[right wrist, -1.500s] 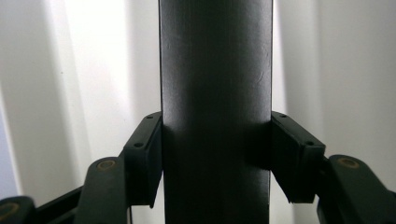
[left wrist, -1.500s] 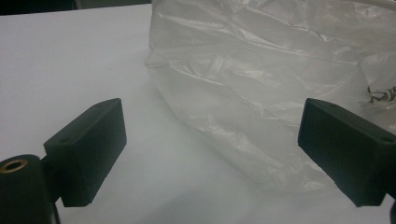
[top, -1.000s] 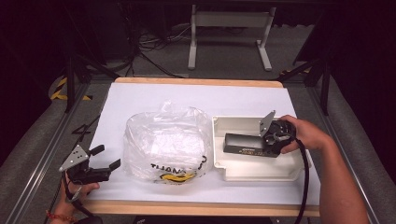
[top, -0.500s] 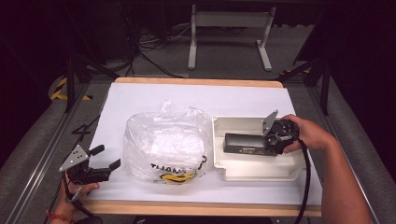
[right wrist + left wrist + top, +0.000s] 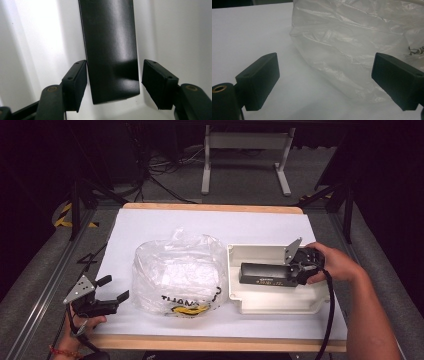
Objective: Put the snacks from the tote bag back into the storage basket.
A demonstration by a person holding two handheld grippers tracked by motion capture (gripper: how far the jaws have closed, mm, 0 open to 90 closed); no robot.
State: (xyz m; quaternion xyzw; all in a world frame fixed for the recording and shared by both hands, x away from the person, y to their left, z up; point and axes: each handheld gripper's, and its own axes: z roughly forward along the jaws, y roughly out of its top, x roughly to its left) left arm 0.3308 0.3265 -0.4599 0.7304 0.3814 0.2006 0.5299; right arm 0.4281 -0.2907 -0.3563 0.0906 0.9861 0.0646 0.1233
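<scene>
Long black box (image 5: 110, 47) in white tray (image 5: 260, 302), right tool (image 5: 113, 83) jaws straddling its end.

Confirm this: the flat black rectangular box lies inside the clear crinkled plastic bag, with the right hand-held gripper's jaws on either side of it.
Wrong place. The flat black rectangular box lies in the cream plastic tray, beside the clear crinkled plastic bag, as the high view shows. The right hand-held gripper does straddle it.

Light: bright overhead on the white tabletop (image 5: 165, 227); surroundings dark.
Glare: sheen on the plastic bag (image 5: 352, 37).
Focus: gripper views soft, high view slightly blurred.
</scene>
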